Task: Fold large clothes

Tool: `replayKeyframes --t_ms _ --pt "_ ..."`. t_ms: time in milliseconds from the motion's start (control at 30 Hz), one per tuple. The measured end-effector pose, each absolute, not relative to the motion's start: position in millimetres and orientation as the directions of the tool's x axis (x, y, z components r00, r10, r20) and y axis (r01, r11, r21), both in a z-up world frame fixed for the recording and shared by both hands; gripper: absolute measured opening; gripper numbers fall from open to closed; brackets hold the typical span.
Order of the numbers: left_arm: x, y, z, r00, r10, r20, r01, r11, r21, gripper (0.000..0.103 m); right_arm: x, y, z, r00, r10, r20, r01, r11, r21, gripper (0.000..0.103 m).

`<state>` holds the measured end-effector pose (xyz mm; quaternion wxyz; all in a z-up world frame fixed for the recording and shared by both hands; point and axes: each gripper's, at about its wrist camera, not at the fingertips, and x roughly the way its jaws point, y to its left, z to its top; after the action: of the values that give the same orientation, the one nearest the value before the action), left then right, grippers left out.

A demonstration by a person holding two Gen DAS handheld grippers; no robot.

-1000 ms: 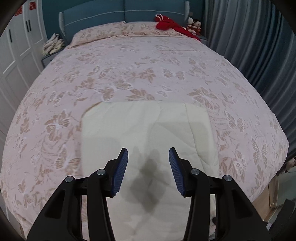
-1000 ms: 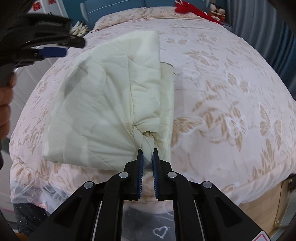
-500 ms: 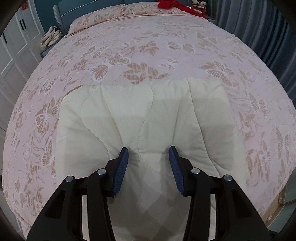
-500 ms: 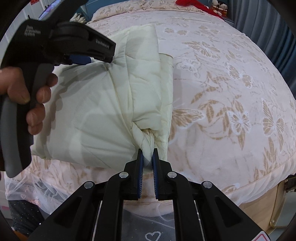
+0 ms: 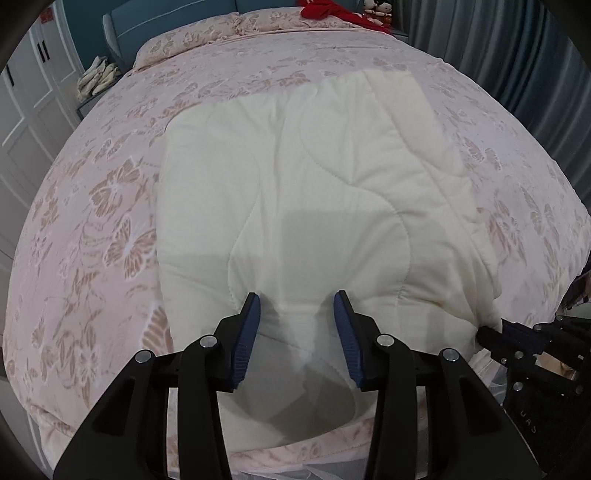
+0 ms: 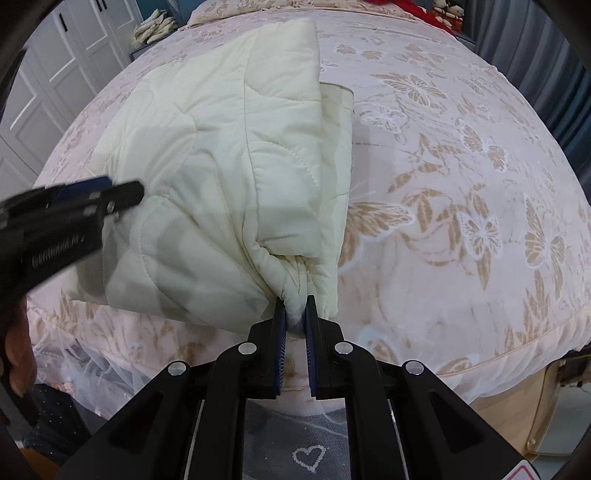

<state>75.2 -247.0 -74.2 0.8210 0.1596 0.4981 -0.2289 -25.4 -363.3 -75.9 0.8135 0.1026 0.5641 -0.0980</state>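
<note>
Near the foot edge of the bed (image 5: 92, 206), seen from the left wrist camera, a cream quilted garment (image 5: 314, 192) lies folded on the pink butterfly-print bedspread. The left gripper (image 5: 296, 306) hovers over the garment's near edge with its blue-padded fingers (image 5: 248, 328) spread wide and nothing between them. At the garment's near right corner, the tip of the right gripper (image 5: 491, 334) meets the fabric, which bunches toward it. A red cloth (image 5: 325, 9) lies at the head of the bed, grey curtains (image 5: 517, 48) hang along the right side, and white wardrobe doors (image 5: 33, 110) stand to the left.

From the right wrist camera, the right gripper (image 6: 294, 314) is pressed together on a gathered corner of the cream quilted garment (image 6: 207, 177), the fabric puckered into a tight knot between the blue pads (image 6: 280, 332). The garment's folded layers rise from that pinch and stretch toward the bed's middle. The left gripper (image 6: 107, 194) reaches in from the left over the garment's left part; its opening cannot be judged from this angle. Sheer white netting (image 6: 306, 454) with a heart motif hangs below the bed's foot edge.
</note>
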Motion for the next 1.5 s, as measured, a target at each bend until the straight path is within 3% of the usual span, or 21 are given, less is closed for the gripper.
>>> replayKeyframes --t_ms 433,600,733,867,967,1100,1500 --pt "72 -245 -80 0.400 -0.218 -0.890 0.521 0.853 0.025 0.040 -22 -358 -87 0.306 -0.050 -0.951 0.275 0.961 0.038 0.009" --pt "76 -241 -82 0.401 -0.217 -0.890 0.505 0.863 0.017 0.040 -29 -380 -36 0.429 0.026 -0.903 0.335 0.924 0.186 0.020" --pt "75 -241 -83 0.401 -0.216 -0.890 0.503 0.864 0.017 0.040 -16 -384 -6 0.491 -0.064 -0.869 0.350 0.928 0.129 0.029" --pt "75 -240 -82 0.392 -0.223 -0.893 0.500 0.866 0.004 0.040 19 -382 -9 0.495 -0.035 -0.868 0.323 0.935 0.147 0.044" --pt "76 -238 -82 0.386 -0.227 -0.894 0.502 0.865 -0.003 0.040 45 -376 -32 0.433 -0.048 -0.900 0.293 0.952 0.090 0.044" --pt "76 -238 -82 0.383 -0.234 -0.894 0.503 0.864 -0.011 0.040 60 -368 -56 0.374 -0.100 -0.922 0.259 0.966 0.001 0.032" --pt "77 -242 -90 0.370 -0.249 -0.895 0.519 0.854 -0.023 0.040 82 -370 -106 0.306 -0.127 -0.944 0.276 0.960 -0.040 0.030"
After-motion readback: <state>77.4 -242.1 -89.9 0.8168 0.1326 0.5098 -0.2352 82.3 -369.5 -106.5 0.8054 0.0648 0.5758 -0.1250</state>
